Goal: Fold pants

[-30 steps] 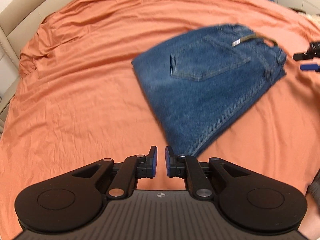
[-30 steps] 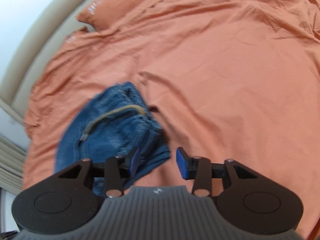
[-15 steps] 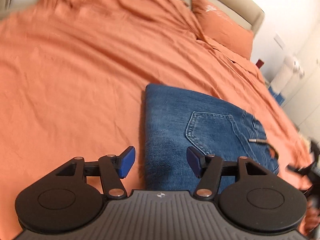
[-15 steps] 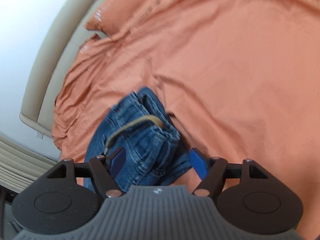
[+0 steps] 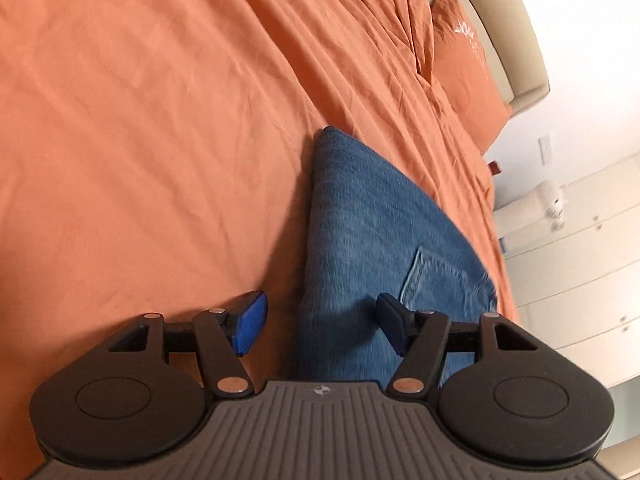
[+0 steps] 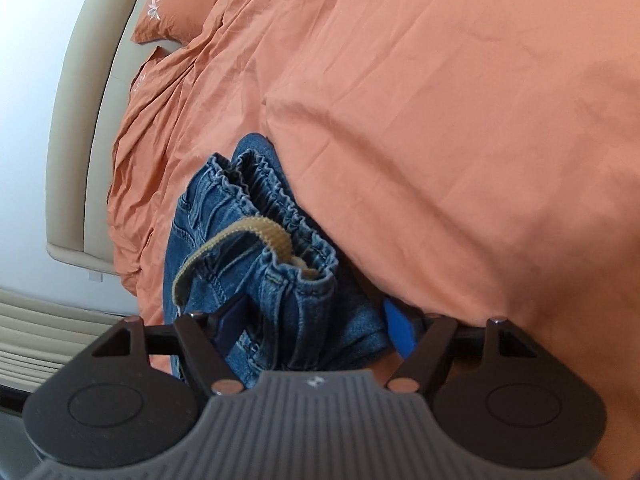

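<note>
Folded blue jeans [image 5: 372, 232] lie on the orange bedsheet [image 5: 140, 120], back pocket [image 5: 440, 276] facing up. My left gripper [image 5: 320, 312] hangs low over the jeans' folded edge. Its jaws are opening, and the edge lies between them with neither pad pressing it. In the right wrist view the gathered elastic waistband of the jeans [image 6: 276, 196] points toward me, with a tan woven strap [image 6: 256, 228] looped across it. My right gripper [image 6: 314, 312] stands wide open and straddles the waistband end. The denim fills most of the gap, and I see no squeeze.
The orange sheet [image 6: 440, 100] is wrinkled and rises in a soft bulge to the right of the waistband. An orange pillow [image 5: 464, 52] and a beige headboard [image 5: 516, 20] lie beyond the jeans. White cupboards [image 5: 580, 248] stand past the bed's edge.
My left gripper went from shut to open, rolled, and dropped close to the jeans' folded edge. My right gripper widened and sank until the waistband sat between its fingers.
</note>
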Demonstrator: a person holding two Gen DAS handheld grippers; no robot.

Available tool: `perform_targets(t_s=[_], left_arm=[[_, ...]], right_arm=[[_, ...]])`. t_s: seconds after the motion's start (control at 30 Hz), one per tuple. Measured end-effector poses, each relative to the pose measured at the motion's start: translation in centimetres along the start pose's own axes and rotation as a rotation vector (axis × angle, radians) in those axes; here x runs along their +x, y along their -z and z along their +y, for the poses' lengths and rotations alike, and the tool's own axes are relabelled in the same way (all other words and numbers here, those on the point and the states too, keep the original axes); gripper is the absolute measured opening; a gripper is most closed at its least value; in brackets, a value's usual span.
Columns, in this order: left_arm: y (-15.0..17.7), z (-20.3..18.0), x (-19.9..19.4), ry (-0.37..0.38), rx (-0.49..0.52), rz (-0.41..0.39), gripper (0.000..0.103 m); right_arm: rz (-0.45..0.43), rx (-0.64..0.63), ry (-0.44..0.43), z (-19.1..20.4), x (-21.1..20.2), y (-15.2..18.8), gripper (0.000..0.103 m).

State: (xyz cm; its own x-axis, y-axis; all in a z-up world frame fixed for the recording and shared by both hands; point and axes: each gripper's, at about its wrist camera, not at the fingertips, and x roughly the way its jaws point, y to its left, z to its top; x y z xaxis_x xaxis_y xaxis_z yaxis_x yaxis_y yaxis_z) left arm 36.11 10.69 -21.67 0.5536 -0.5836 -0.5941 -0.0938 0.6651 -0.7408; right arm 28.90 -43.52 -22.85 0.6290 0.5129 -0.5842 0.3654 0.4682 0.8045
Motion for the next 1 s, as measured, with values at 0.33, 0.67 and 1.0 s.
perform_targets(t_s=[0.33,0.67,1.0], left_arm=[[-0.9,1.2,2.2,0.071,-0.043,0.018,0.044],[-0.7,-0.5,1.9,0.046,0.013,-0.005,0.011],[-0.2,-4.9,0.0,-0.039,0.177,-0.063,0.007]], right_arm=[[-0.005,-0.018,-0.04,0.0,1.2,-0.4,0.06],[-0.039,-0.072,-0.059,0.9,-0.2,0.0,0.03],[-0.078,-0.162,-0.099,3.0,-2.2,0.4,0.026]])
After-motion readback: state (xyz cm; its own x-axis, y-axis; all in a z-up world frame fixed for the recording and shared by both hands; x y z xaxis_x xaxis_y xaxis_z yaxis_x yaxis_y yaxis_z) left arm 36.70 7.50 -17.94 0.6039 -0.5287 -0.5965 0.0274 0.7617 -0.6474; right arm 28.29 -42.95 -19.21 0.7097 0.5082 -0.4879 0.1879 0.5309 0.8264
